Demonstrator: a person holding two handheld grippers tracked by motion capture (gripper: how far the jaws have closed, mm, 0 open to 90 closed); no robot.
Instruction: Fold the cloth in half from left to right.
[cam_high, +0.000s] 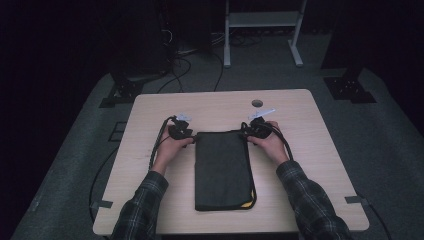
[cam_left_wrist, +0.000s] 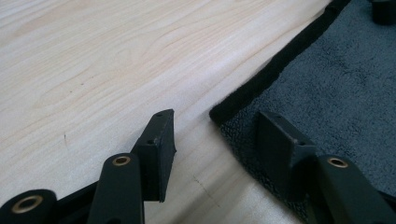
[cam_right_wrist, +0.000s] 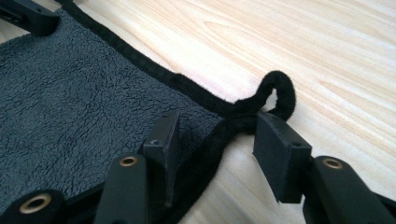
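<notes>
I see the wooden table (cam_high: 150, 107) under everything, and on it, about the middle, the dark grey folded towel (cam_high: 222, 170) lying flat, long side running away from me, with a bit of yellow showing at its near right corner. My 2 grippers sit at its far corners. The left gripper (cam_high: 187, 134) is at the far left corner; in the left gripper view (cam_left_wrist: 215, 135) its jaws stand apart, 1 over bare wood and 1 over the fleecy cloth, with the black-edged corner between them and nothing pinched. The right gripper (cam_high: 251, 132) is at the far right corner; in the right gripper view (cam_right_wrist: 217, 133) its jaws are also apart, straddling the black trim, gripping nothing. A small black loop (cam_right_wrist: 280, 93) curls from that corner, just beyond the right-hand jaw
</notes>
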